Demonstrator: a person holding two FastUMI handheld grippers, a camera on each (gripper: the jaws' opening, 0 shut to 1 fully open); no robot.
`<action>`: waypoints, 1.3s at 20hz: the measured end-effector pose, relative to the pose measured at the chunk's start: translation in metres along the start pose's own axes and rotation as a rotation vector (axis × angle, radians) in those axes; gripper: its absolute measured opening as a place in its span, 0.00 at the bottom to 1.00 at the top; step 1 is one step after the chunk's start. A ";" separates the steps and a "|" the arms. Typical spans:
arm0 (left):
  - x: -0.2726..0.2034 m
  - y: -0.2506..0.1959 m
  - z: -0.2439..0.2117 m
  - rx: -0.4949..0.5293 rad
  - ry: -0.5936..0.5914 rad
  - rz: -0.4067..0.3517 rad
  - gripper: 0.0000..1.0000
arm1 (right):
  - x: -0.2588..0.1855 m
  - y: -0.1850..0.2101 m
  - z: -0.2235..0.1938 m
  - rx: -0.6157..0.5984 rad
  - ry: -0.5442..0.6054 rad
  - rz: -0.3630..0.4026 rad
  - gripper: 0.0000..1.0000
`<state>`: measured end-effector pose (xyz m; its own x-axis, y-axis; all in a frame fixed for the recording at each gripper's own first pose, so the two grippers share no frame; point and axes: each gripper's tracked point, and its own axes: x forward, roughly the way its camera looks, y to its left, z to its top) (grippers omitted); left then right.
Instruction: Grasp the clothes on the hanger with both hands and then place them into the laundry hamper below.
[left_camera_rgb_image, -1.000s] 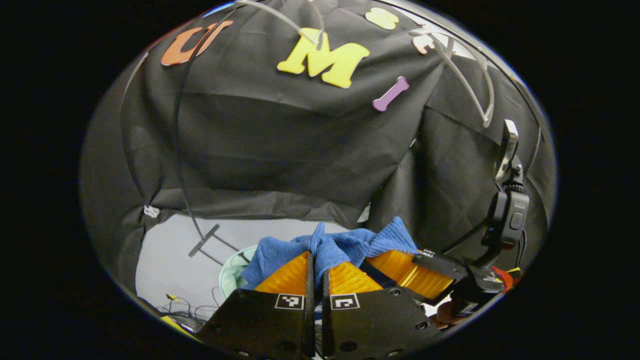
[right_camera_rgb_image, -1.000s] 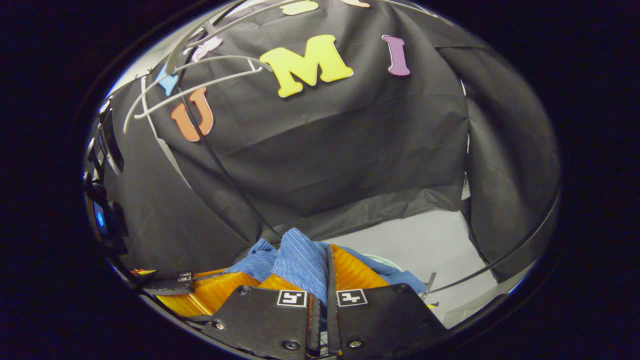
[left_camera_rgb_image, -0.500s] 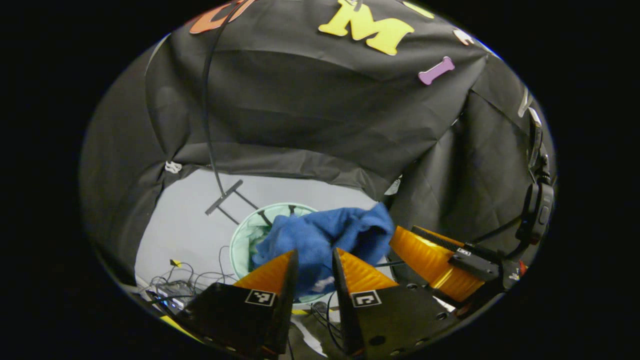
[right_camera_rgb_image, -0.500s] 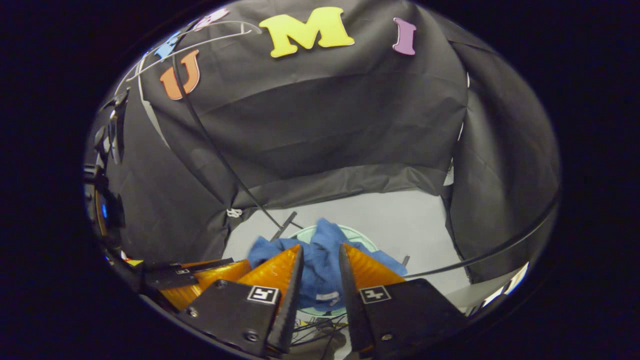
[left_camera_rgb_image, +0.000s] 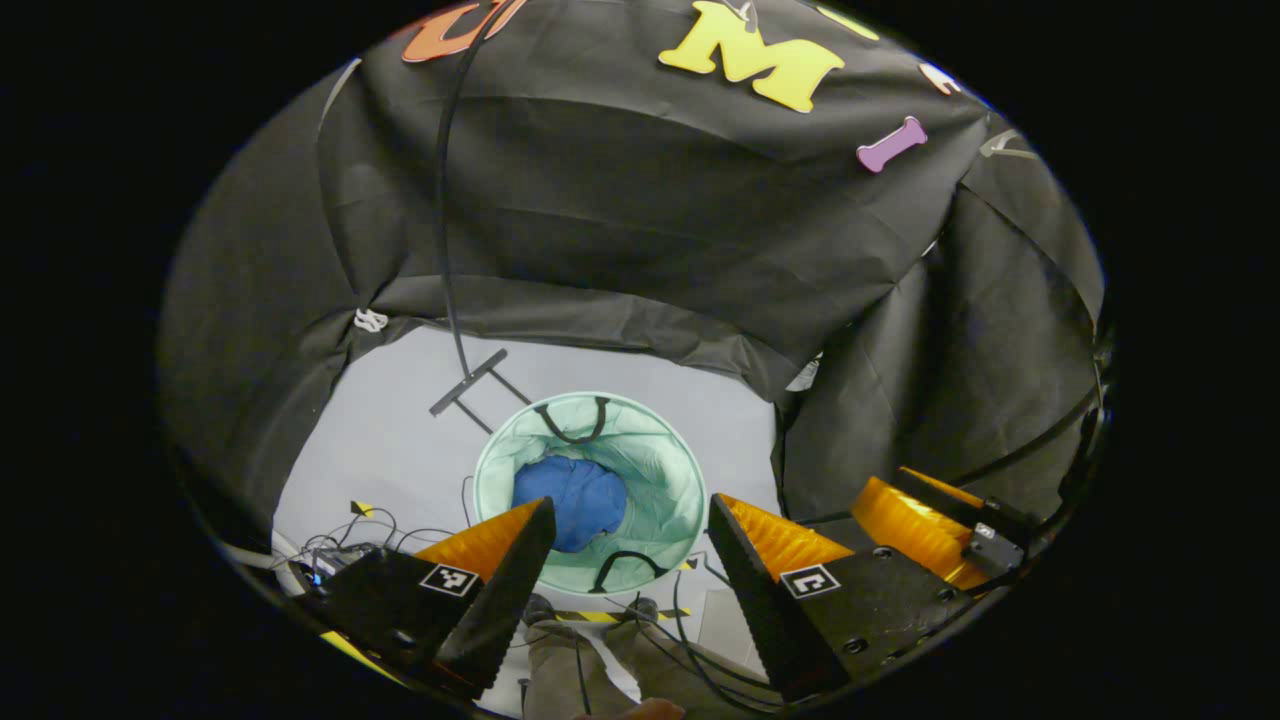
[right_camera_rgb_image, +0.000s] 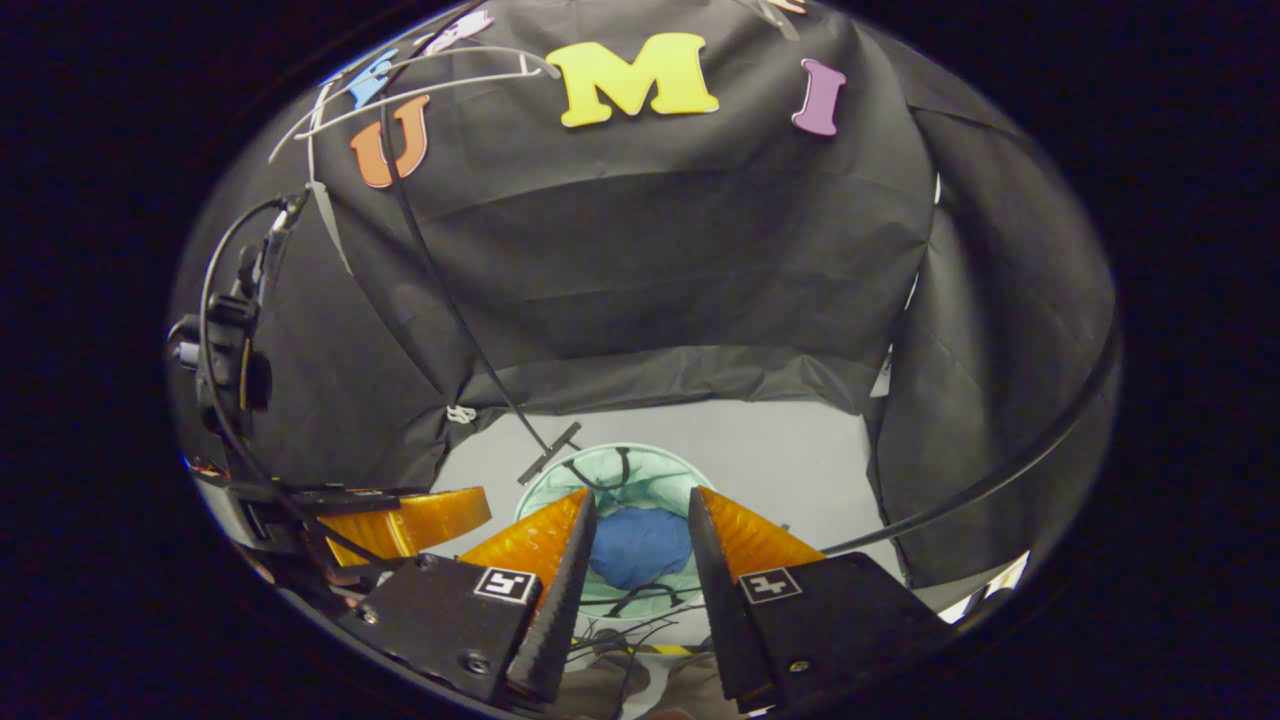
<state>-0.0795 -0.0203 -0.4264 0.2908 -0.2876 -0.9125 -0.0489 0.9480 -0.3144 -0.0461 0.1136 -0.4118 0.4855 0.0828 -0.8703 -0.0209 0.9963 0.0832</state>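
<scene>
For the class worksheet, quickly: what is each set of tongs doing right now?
Left tongs: open, holding nothing.
Right tongs: open, holding nothing.
The blue cloth lies in the green hamper below.

Both tools hang side by side — left tool and right tool spread apart.

Each gripper is built on black angular plates fastened with round screws, and a small square black-and-white marker is carried on each plate. On the left gripper and the right gripper, ribbed wedge-shaped fingers are fitted ahead of the plates.
</scene>
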 end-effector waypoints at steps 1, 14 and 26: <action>0.000 0.001 -0.001 -0.004 -0.006 0.008 0.94 | -0.008 -0.005 0.006 -0.008 -0.021 -0.001 0.60; -0.040 0.015 0.101 0.209 -0.507 0.145 0.97 | -0.131 -0.088 0.102 -0.008 -0.394 -0.101 0.64; -0.111 -0.016 0.194 0.335 -0.994 0.110 0.92 | -0.254 -0.113 0.189 -0.074 -0.749 -0.124 0.79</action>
<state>0.0739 0.0229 -0.2690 0.9605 -0.1006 -0.2594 0.0997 0.9949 -0.0166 -0.0016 -0.0239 -0.1082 0.9508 -0.0405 -0.3073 0.0267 0.9984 -0.0489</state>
